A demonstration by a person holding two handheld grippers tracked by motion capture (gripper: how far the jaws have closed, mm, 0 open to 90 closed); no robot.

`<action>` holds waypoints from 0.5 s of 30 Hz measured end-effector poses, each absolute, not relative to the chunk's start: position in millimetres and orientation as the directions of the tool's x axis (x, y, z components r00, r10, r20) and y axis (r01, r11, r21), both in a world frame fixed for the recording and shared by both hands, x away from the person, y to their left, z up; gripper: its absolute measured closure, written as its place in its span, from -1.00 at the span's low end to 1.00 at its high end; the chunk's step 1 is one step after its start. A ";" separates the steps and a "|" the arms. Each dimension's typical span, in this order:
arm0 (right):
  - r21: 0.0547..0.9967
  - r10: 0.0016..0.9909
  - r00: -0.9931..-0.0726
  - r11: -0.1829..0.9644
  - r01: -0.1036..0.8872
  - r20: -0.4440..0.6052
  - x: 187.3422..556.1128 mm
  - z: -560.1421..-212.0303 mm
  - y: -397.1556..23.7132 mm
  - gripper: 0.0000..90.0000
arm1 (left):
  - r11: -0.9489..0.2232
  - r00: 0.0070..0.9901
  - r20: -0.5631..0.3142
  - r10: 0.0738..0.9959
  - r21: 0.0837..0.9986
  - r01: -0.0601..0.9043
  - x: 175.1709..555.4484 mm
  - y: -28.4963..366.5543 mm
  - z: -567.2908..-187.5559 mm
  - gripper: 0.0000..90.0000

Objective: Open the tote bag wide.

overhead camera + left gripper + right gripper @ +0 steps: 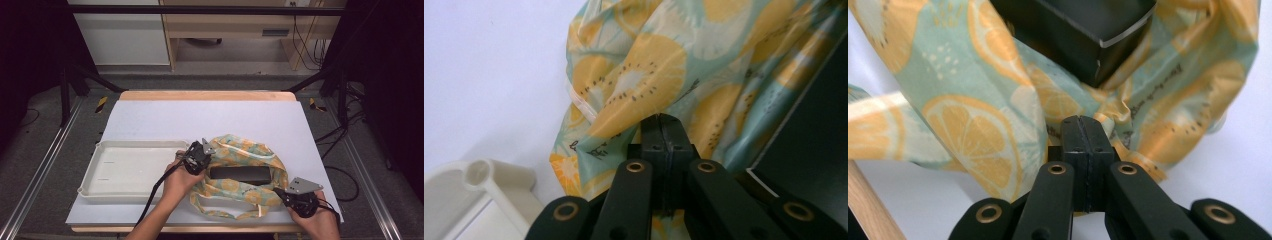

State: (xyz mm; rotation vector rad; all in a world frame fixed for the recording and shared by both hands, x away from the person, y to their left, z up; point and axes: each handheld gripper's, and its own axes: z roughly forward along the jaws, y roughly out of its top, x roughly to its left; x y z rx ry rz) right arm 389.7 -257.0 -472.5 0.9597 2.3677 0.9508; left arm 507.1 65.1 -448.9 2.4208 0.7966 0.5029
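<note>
White sheeting (165, 120) covers the bench, and a strip of the wooden edge (205, 95) shows along its far side. On the near left part of the sheeting lies a shallow white tray (107, 150), and nothing is inside it.

Just to the right of the tray lies a cloth bag (250, 150) with a pattern of orange and kiwi slices on a pale green ground. The bag is loose and crumpled, and its mouth is spread. Inside the opening rests a long black box (239, 174), lying flat with its long side across the bench. One handle of the bag (225, 214) curls toward the near edge of the bench.

The left tongs (199, 156) are at the left rim of the bag, beside the corner of the tray. In the left gripper view the tongs (663, 131) are clenched on a fold of the bag's fabric (644, 85), and the corner of the tray (484, 175) appears at the lower left. The dark side of the box (819, 150) fills the right edge there.

The right tongs (281, 192) are at the near right part of the bag. In the right gripper view these tongs (1082, 131) are pressed together on the cloth (973, 100) just under a corner of the black box (1083, 35). The bench's wooden edge (870, 210) crosses the lower left corner of that view.
</note>
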 end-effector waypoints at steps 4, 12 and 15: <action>0.692 0.717 -0.690 0.551 0.467 -0.105 390.1 -477.6 -255.4 1.00 | -0.690 0.752 0.177 0.635 0.567 0.449 513.6 66.0 -455.5 1.00; 0.688 0.712 -0.697 0.548 0.476 -0.085 389.6 -477.8 -254.0 1.00 | -0.699 0.749 0.179 0.638 0.544 0.465 525.0 65.5 -460.7 1.00; 0.681 0.702 -0.707 0.559 0.473 -0.086 388.4 -476.9 -251.4 1.00 | -0.711 0.750 0.195 0.632 0.531 0.461 530.9 63.6 -459.1 1.00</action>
